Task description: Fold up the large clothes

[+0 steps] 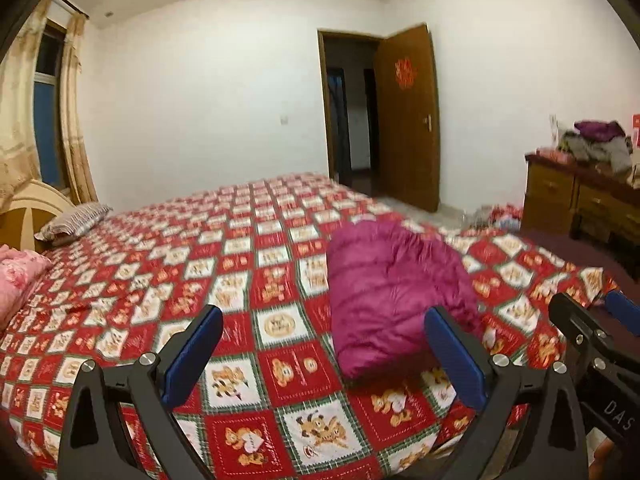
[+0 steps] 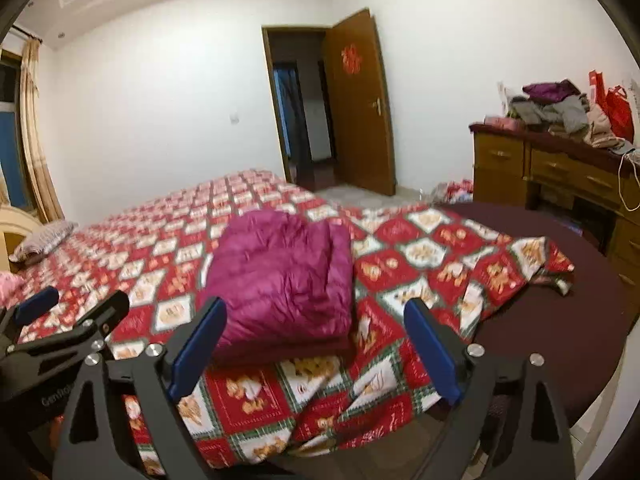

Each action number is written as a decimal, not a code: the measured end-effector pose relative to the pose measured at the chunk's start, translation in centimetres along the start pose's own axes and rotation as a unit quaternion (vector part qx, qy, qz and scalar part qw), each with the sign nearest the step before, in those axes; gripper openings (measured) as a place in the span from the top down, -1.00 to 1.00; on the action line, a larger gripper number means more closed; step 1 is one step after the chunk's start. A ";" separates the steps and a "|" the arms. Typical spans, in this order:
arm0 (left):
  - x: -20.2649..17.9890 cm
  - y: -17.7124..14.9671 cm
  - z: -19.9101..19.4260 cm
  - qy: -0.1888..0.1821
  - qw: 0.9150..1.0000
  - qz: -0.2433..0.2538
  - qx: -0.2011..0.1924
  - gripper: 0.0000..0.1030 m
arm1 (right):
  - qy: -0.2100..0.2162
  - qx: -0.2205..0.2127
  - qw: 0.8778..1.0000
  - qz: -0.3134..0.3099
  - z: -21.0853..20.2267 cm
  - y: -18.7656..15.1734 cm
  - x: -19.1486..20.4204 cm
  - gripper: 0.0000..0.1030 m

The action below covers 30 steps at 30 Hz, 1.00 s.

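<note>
Both tongs, left (image 1: 324, 344) and right (image 2: 316, 340), hang wide open and empty over the near edge of the red-and-white cartoon-patterned bedspread (image 1: 240, 280). Just beyond them lies the puffy magenta quilted jacket (image 2: 284, 276), already folded into a compact bundle, touched by neither; folding looks essentially finished, perhaps only tidying left.

- A home bedroom: a wide bed (image 1: 168, 264) with a red patterned sheet fills it.
- Pillow (image 1: 74, 222) at the bed's head, curtains (image 1: 76, 120) behind.
- Wooden dresser (image 2: 560, 172) beyond the bed's foot, piled with clothes (image 2: 560, 110).
</note>
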<state>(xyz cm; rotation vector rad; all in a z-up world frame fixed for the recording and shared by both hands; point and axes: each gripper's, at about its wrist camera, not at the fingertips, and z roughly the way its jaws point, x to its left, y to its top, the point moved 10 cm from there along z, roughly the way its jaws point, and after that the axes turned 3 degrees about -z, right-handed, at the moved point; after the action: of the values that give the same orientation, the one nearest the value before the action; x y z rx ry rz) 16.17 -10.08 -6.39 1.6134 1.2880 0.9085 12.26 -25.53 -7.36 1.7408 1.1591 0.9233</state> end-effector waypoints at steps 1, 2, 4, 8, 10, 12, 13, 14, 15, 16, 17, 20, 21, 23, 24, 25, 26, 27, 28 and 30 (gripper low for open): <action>0.1 0.4 -0.4 0.000 1.000 -0.001 -0.007 -0.96 | 0.000 -0.009 1.000 -0.001 -0.5 0.4 0.0 -0.81; 0.2 0.8 -1.1 0.001 1.000 -0.002 -0.017 -0.96 | -0.001 -0.020 1.000 -0.002 -1.2 1.0 0.1 -0.83; 0.3 1.8 -2.6 0.002 0.999 -0.005 -0.041 -0.96 | -0.003 -0.046 0.999 -0.002 -2.5 2.0 0.1 -0.86; 0.4 3.2 -4.8 0.000 0.997 -0.005 -0.072 -0.96 | 0.002 -0.085 0.996 -0.002 -4.6 3.7 0.4 -0.96; 0.5 3.6 -5.3 0.002 0.997 -0.008 -0.078 -0.96 | 0.003 -0.099 0.995 -0.005 -5.4 4.3 0.6 -0.98; 0.6 3.8 -5.6 -0.007 0.997 -0.014 -0.075 -0.96 | 0.004 -0.109 0.994 -0.004 -5.9 4.7 0.7 -0.99; 0.6 3.8 -5.8 -0.009 0.997 -0.017 -0.075 -0.96 | 0.003 -0.113 0.994 -0.003 -6.1 4.9 0.7 -1.00; 0.7 3.9 -5.9 -0.010 0.997 -0.020 -0.076 -0.96 | 0.000 -0.117 0.993 -0.002 -6.3 4.9 0.6 -1.00; 0.7 4.0 -6.0 -0.009 0.997 -0.020 -0.077 -0.96 | -0.003 -0.120 0.993 -0.002 -6.4 5.0 0.4 -1.00; 0.8 4.1 -6.2 -0.006 0.997 -0.018 -0.080 -0.96 | -0.004 -0.122 0.993 -0.003 -6.5 5.1 0.4 -1.00; 0.8 4.2 -6.3 -0.004 0.996 -0.017 -0.082 -0.96 | -0.005 -0.123 0.992 -0.003 -6.5 5.1 0.4 -1.00; 0.8 4.4 -6.9 -0.004 0.996 -0.017 -0.092 -0.96 | -0.008 -0.128 0.992 -0.003 -6.7 5.1 0.4 -1.00; 0.8 4.5 -7.1 -0.006 0.995 -0.018 -0.095 -0.96 | -0.007 -0.128 0.992 -0.002 -6.7 5.1 0.4 -1.00; 0.8 4.6 -7.3 -0.009 0.995 -0.020 -0.098 -0.97 | -0.007 -0.131 0.991 -0.001 -6.9 5.2 0.4 -1.00; 0.8 4.6 -7.4 -0.009 0.995 -0.021 -0.099 -0.97 | -0.008 -0.133 0.991 0.000 -7.0 5.2 0.3 -1.00; 0.9 4.6 -7.4 -0.009 0.995 -0.021 -0.099 -0.97 | -0.008 -0.134 0.991 0.001 -7.1 5.2 0.3 -1.00; 0.9 4.6 -7.5 -0.008 0.995 -0.021 -0.098 -0.97 | -0.008 -0.135 0.991 0.002 -7.1 5.2 0.2 -1.00; 0.9 4.6 -7.6 -0.007 0.995 -0.021 -0.097 -0.97 | -0.010 -0.135 0.991 0.003 -7.2 5.2 0.1 -1.00; 0.9 4.5 -7.6 -0.007 0.995 -0.021 -0.097 -0.97 | -0.011 -0.136 0.991 0.004 -7.2 5.2 0.0 -1.00; 0.9 4.5 -7.7 -0.007 0.995 -0.021 -0.096 -0.97 | -0.012 -0.137 0.990 0.008 -7.3 5.3 -0.1 -1.00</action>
<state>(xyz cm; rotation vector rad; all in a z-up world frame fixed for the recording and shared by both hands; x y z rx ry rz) 10.93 -8.26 0.67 1.4370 1.1825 0.9624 7.50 -25.17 0.23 1.5356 0.9548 1.0165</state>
